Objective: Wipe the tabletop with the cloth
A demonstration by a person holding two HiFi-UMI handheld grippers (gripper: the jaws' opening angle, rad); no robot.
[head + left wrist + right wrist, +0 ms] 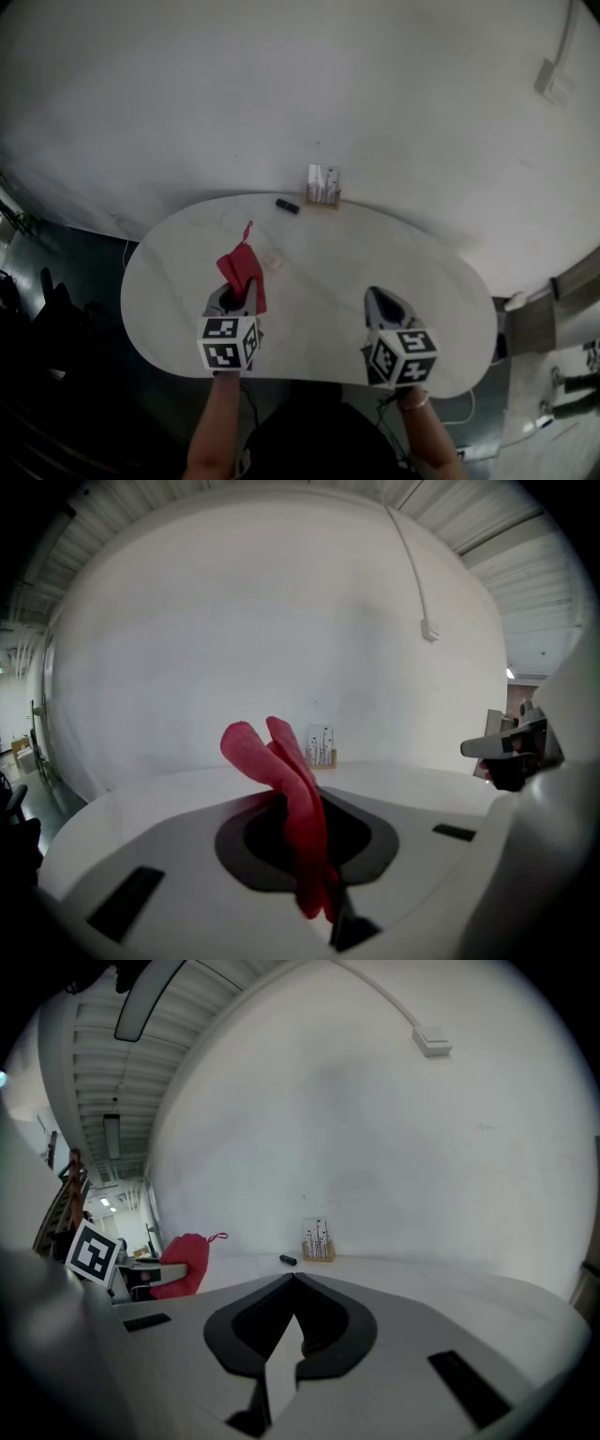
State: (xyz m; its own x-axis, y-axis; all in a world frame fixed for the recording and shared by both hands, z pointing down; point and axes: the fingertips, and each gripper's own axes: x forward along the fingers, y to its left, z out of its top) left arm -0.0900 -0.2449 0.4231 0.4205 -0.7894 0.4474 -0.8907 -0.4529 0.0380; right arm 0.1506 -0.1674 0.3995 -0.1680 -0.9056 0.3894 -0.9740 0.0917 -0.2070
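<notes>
Your left gripper (pixel 242 298) has its fingers pinched shut on the red cloth (pixel 242 270). The cloth sticks up out of them in loose folds, over the white desk (pixel 431 281), on your side of the card stand (pixel 322 185) and to its left. Your right gripper (pixel 377 302) has its fingers closed tip to tip with nothing between them, on your side of the stand and to its right. Both forearms come in over the desk's near edge, with the grippers pointing toward the stand. A small black object (pixel 288 205) lies just left of the stand.
</notes>
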